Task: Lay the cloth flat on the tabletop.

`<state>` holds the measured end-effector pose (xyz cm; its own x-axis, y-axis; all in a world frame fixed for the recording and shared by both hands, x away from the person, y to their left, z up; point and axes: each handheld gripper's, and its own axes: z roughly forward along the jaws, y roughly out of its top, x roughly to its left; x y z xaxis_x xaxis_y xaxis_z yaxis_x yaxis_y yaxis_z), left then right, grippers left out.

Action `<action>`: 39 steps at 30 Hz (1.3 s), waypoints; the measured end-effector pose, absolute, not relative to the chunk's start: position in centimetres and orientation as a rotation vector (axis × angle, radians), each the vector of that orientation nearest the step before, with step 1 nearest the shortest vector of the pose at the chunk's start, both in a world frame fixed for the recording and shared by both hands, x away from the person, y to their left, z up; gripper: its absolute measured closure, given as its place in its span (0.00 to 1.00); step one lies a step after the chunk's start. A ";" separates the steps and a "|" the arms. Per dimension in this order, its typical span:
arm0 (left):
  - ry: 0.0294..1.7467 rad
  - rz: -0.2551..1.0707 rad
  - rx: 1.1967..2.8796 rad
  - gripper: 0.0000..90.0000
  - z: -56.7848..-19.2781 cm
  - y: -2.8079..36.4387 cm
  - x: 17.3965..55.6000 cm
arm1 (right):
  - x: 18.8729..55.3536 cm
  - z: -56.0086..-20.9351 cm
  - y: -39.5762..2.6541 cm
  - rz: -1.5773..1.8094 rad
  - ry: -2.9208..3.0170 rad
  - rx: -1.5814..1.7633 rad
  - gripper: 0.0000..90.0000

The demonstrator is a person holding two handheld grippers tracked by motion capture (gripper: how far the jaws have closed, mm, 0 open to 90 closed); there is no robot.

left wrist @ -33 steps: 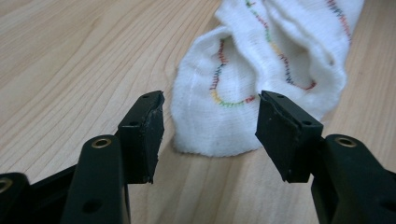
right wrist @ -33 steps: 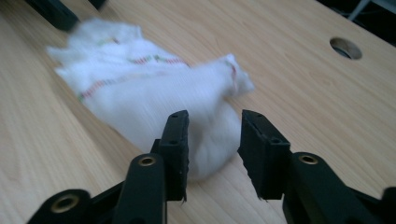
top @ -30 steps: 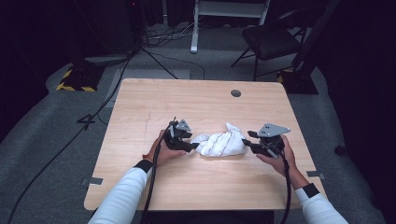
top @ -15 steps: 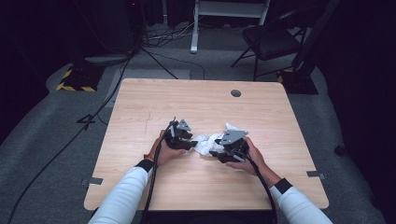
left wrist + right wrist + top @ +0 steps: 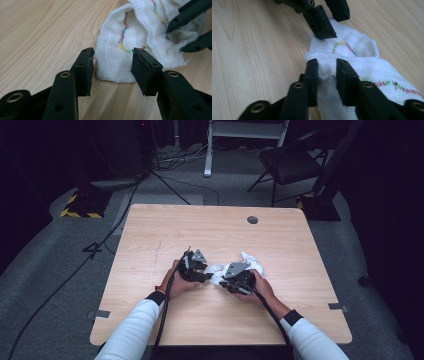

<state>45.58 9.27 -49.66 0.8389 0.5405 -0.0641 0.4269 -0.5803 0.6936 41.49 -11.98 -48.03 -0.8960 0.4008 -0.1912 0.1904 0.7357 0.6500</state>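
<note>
High view: white cloth [image 5: 235,269] bunched mid-surface [image 5: 300,250] between both grippers; looks light, limp, likely to sag and drag when lifted. Chair [image 5: 290,162] and floor cables well apart, nothing in way.

Left gripper view: left gripper [image 5: 112,66] spread, cloth's near fold between jaws, pads not pressing. Stitched hem looks best hold.

Right gripper view: right gripper [image 5: 327,72] just closing, pinching cloth fold; left gripper's jaws just beyond, crowding same bunch.
</note>
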 end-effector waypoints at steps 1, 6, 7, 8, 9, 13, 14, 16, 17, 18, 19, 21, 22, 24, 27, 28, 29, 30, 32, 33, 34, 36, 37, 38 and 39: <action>0.697 0.193 2.271 0.62 -49.7 9.3 45.6 | 41.4 -47.9 -12.0 0.929 2.615 0.460 0.89; 0.678 0.174 2.265 0.73 -49.7 9.3 45.6 | 41.3 -46.9 -13.0 0.986 2.571 0.470 0.94; 0.671 0.167 2.262 0.76 -49.8 9.4 45.6 | 41.3 -46.7 -13.2 0.997 2.561 0.479 0.94; 0.669 0.159 2.259 0.80 -49.8 9.4 45.6 | 41.2 -46.4 -13.4 1.009 2.545 0.481 0.95; 0.668 0.150 2.258 0.83 -49.8 9.5 45.7 | 41.2 -46.1 -13.6 1.024 2.538 0.482 0.94; 0.652 0.141 2.266 0.92 -49.8 9.5 45.6 | 41.0 -45.3 -14.6 1.061 2.506 0.505 0.95; 0.650 0.140 2.267 0.93 -49.8 9.4 45.6 | 40.9 -45.1 -14.9 1.065 2.490 0.513 0.95; 0.643 0.166 2.270 0.94 -49.7 9.4 45.5 | 41.0 -44.4 -15.5 1.087 2.465 0.529 0.95; 0.638 0.171 2.275 0.94 -49.7 9.3 45.4 | 41.0 -44.4 -15.5 1.087 2.465 0.529 0.95; 0.636 0.179 2.279 0.94 -49.7 9.3 45.3 | 41.0 -44.2 -15.7 1.087 2.453 0.530 0.95; 0.637 0.182 2.280 0.94 -49.6 9.4 45.3 | 40.9 -43.9 -16.0 1.093 2.440 0.537 0.95; 0.631 0.181 2.285 0.94 -49.6 9.6 45.3 | 41.0 -43.3 -16.7 1.106 2.414 0.564 0.95; 0.629 0.188 2.286 0.94 -49.6 9.7 45.3 | 41.1 -43.1 -16.9 1.110 2.404 0.573 0.95; 0.629 0.188 2.283 0.95 -49.4 9.9 45.3 | 41.3 -42.5 -17.7 1.132 2.380 0.597 0.95; 0.610 0.199 2.271 0.95 -48.9 10.3 45.0 | 41.6 -41.8 -19.3 1.149 2.334 0.645 0.95; 0.610 0.199 2.271 0.95 -48.9 10.3 45.0 | 41.6 -41.8 -19.3 1.149 2.334 0.645 0.95; 0.604 0.202 2.265 0.95 -48.7 10.4 45.0 | 41.6 -41.6 -19.5 1.151 2.324 0.653 0.95; 0.595 0.207 2.268 0.95 -48.5 10.5 44.9 | 41.7 -41.5 -19.9 1.152 2.313 0.673 0.95; 0.584 0.211 2.260 0.95 -48.3 10.7 44.7 | 41.8 -41.4 -20.4 1.151 2.306 0.687 0.95; 0.581 0.219 2.258 0.96 -48.2 10.7 44.6 | 41.8 -41.3 -20.8 1.147 2.297 0.695 0.95; 0.566 0.227 2.251 0.96 -47.9 10.6 44.4 | 41.8 -41.2 -20.9 1.150 2.291 0.700 0.95; 0.526 0.258 2.253 0.96 -47.1 10.6 44.0 | 41.8 -41.0 -21.4 1.152 2.272 0.708 0.95; 0.514 0.276 2.250 0.96 -46.8 10.6 43.8 | 41.8 -40.8 -21.6 1.160 2.265 0.712 0.95; 0.500 0.293 2.235 0.96 -46.1 10.7 43.5 | 41.8 -40.7 -21.7 1.167 2.263 0.708 0.96; 0.493 0.303 2.226 0.96 -45.7 10.8 43.4 | 41.8 -40.5 -21.9 1.174 2.255 0.710 0.96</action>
<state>43.38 10.84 -45.67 0.8947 0.4436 0.0524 0.2473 -0.5895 0.7690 41.77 -21.85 -40.51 -0.7408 0.6454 -0.1862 0.2174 0.4927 0.8426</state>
